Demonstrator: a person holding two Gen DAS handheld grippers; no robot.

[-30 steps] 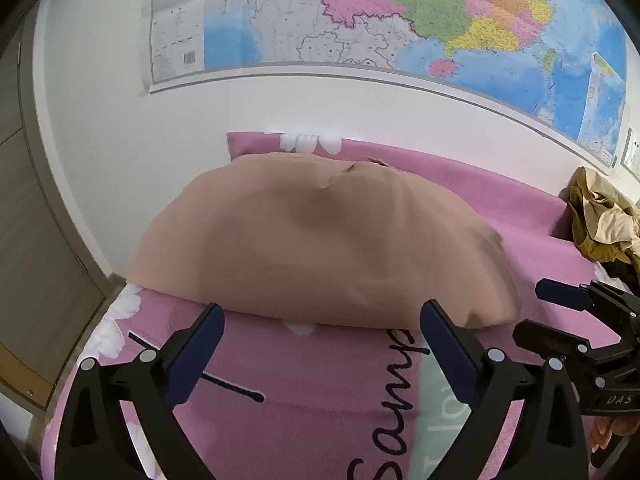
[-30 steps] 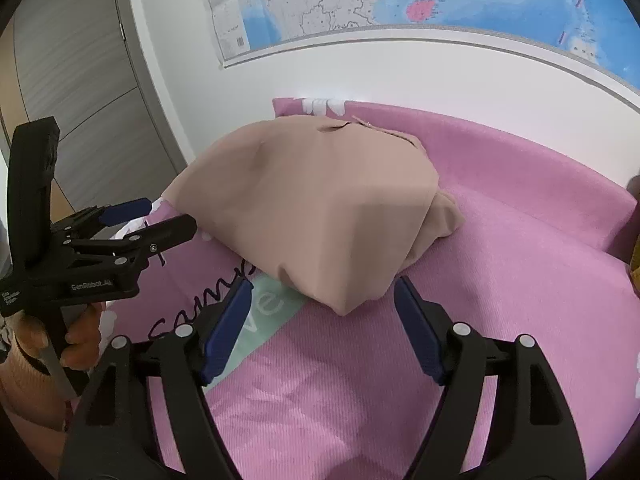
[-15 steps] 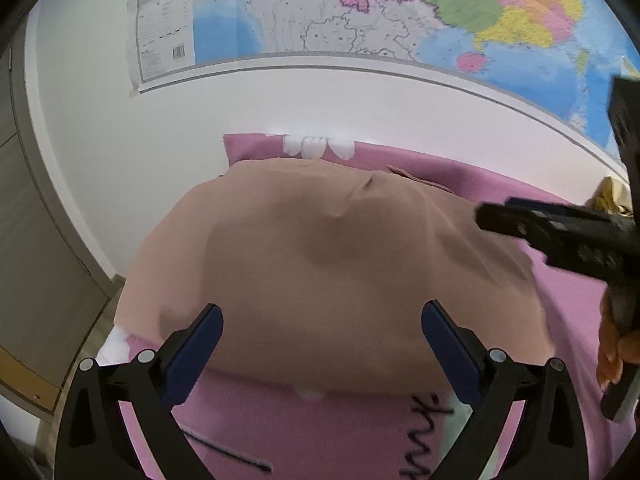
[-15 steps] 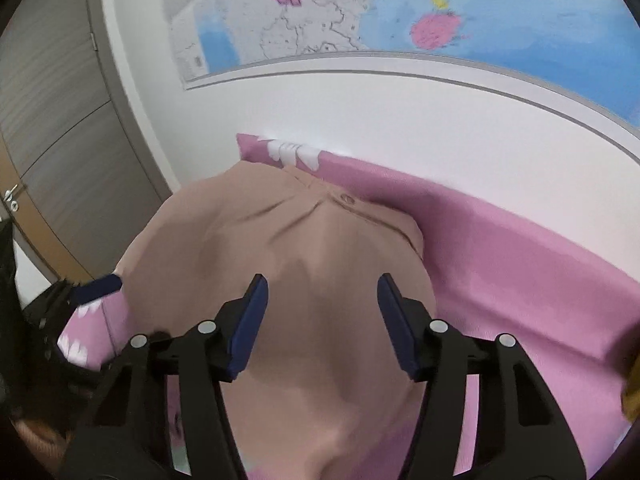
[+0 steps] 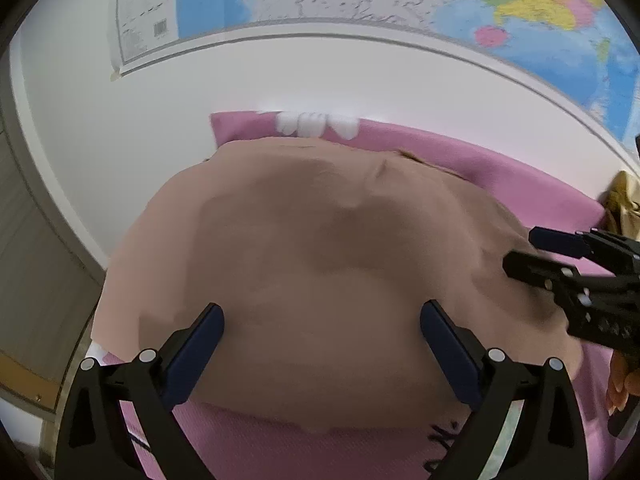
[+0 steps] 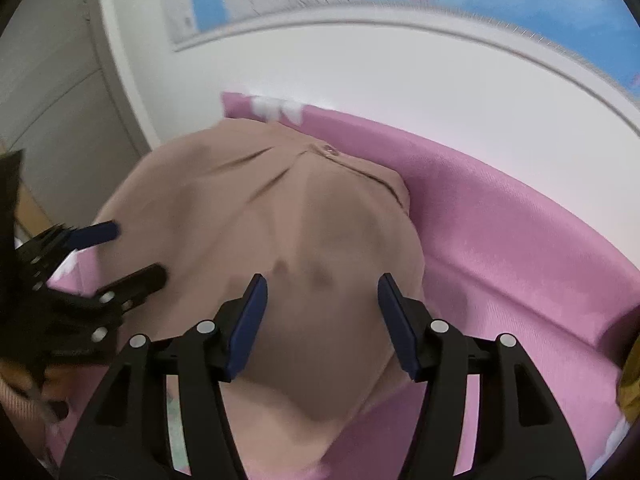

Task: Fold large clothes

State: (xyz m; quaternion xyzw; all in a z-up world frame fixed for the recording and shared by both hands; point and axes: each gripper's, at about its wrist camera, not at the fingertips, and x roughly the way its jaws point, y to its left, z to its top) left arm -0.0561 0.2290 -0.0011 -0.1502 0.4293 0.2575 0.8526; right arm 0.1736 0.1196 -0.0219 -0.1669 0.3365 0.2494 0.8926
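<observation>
So both grippers are closing in over the tan garment (image 5: 320, 280) now — a second ago they were hanging back off its near edge. It's lying folded on the pink bedspread (image 6: 500, 220). Left gripper (image 5: 322, 354) and right gripper (image 6: 322, 320) are both gaping, holding nothing — looks like another fold's coming.

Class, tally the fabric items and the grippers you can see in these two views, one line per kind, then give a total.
Tan garments: 1
Pink bed covers: 1
Mustard cloth heaps: 1
Grippers: 2, left gripper and right gripper
Total: 5
</observation>
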